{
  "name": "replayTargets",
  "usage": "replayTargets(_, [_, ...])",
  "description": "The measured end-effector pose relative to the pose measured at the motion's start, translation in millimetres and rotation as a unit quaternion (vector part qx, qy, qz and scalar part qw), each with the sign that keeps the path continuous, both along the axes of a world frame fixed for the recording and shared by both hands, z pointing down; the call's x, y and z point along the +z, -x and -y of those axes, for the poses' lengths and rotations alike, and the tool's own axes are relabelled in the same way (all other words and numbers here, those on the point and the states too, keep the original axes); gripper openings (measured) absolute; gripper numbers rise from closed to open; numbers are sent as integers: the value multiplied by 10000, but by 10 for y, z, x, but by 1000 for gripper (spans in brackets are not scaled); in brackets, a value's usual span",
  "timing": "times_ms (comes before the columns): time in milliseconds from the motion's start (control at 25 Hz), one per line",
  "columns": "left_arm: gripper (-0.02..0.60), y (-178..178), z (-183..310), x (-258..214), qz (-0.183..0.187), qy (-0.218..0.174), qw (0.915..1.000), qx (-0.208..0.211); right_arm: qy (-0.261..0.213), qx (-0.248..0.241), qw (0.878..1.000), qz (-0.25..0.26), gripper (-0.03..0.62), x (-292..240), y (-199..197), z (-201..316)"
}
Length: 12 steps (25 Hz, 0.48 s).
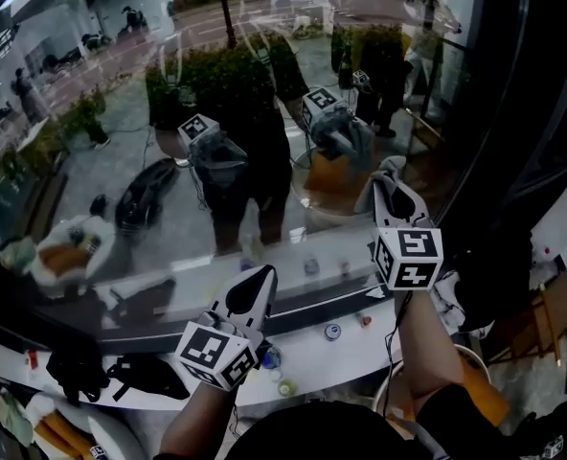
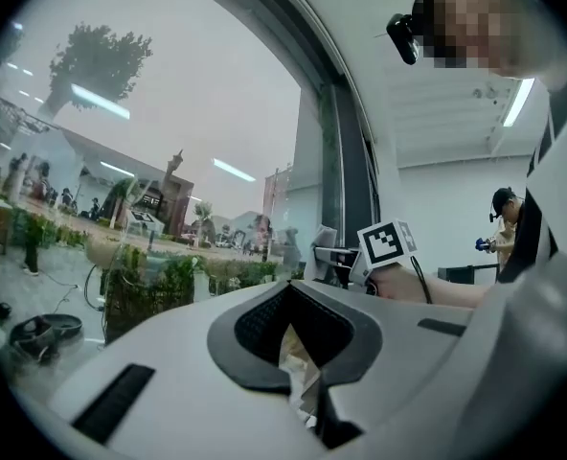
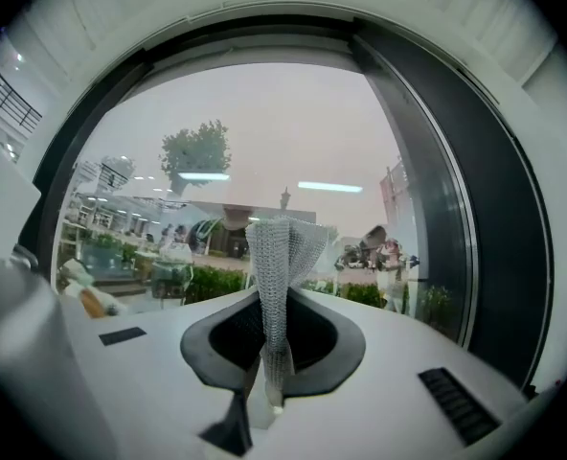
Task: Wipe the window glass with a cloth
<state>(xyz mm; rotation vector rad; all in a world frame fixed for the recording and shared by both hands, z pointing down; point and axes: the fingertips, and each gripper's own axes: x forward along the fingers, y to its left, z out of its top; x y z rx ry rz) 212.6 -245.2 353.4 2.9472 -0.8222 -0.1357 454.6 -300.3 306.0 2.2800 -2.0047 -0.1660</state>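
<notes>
The cloth (image 3: 282, 257), a grey mesh, is pinched upright between the closed jaws of the right gripper (image 3: 269, 357) and is held up at the window glass (image 3: 264, 132); contact cannot be confirmed. The left gripper (image 2: 298, 377) is held lower, jaws drawn together on a pale crumpled scrap (image 2: 296, 351). Square black-and-white markers are carried on both grippers.

The head view looks steeply down over the left gripper (image 1: 258, 281) and right gripper (image 1: 389, 185) onto the window glass (image 1: 169, 247); each gripper view faces that glass closely along its jaws.
</notes>
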Motion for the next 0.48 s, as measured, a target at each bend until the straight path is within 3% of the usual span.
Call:
replayTargets(160, [6,78,106,-150,-95,-128,9998,-107,-7,-21,10000,-40,52,-50,49,81])
replayTargets(480, [6,161,142,-83,-61,5,9996,-260,-34,52,9999,86,52,-61,27,156])
